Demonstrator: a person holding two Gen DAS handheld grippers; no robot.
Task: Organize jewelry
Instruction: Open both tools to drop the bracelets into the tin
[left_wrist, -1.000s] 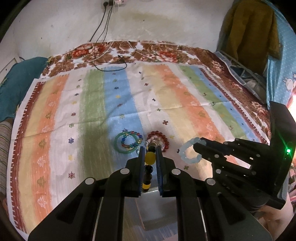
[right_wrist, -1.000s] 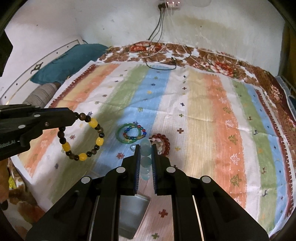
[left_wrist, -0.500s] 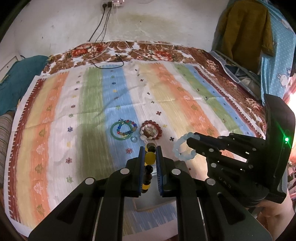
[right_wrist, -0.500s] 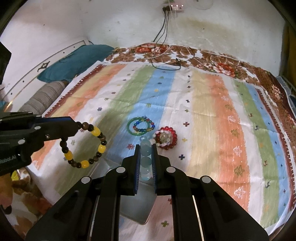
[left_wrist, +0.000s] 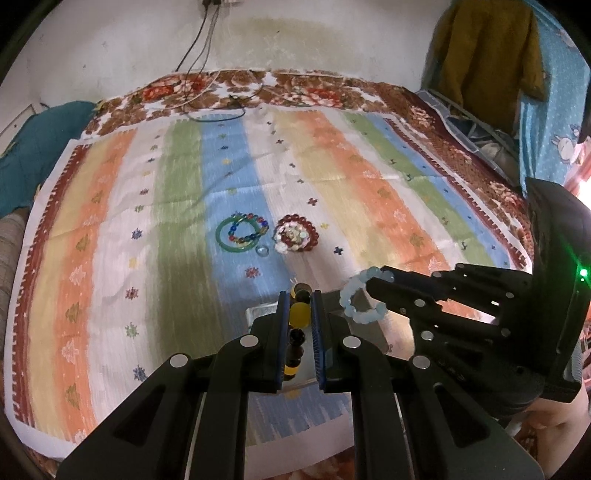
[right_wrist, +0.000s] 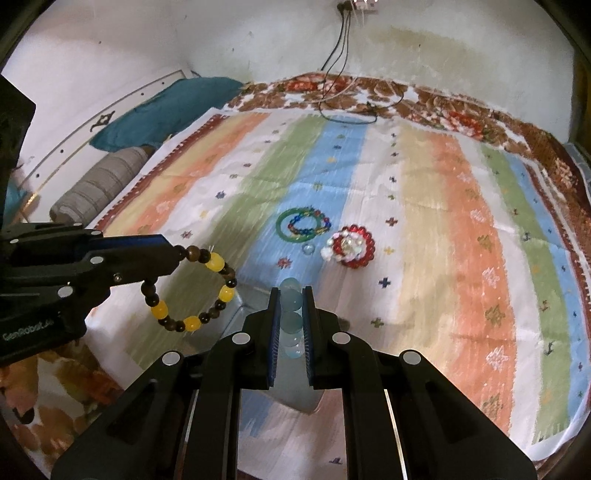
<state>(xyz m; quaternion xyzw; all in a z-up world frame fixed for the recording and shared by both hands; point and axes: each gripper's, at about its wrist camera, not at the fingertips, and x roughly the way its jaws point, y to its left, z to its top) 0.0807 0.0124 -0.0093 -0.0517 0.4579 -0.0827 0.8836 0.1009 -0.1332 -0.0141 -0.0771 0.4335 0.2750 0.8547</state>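
A striped cloth (left_wrist: 177, 229) covers the bed, and a shallow metal tray (right_wrist: 255, 299) lies on its near edge, mostly hidden under both grippers. Further out, mid-cloth, rest a green bangle (left_wrist: 226, 236) ringing a multicoloured bead bracelet, a red bead bracelet (left_wrist: 295, 233) just to its right with pale pieces inside it, and a small clear bead (left_wrist: 261, 251) between them on the near side.

The left gripper (left_wrist: 299, 306) is clenched on a brown-and-yellow bracelet (right_wrist: 192, 291), which hangs as an open loop beyond its tips. The right gripper (right_wrist: 291, 302) is clenched on a pale blue bracelet (left_wrist: 360, 301), its loop likewise dangling off the tips.

The move ahead turns on the tray: it sits directly below and just near of both pairs of tips, so each bracelet probably needs only a short descent before release. Both loops hang edge-on to their own cameras, planes roughly upright. Neither hand looks clearly nearer the tray; the left bracelet seems to hang over its left rim, the blue one over its right part.
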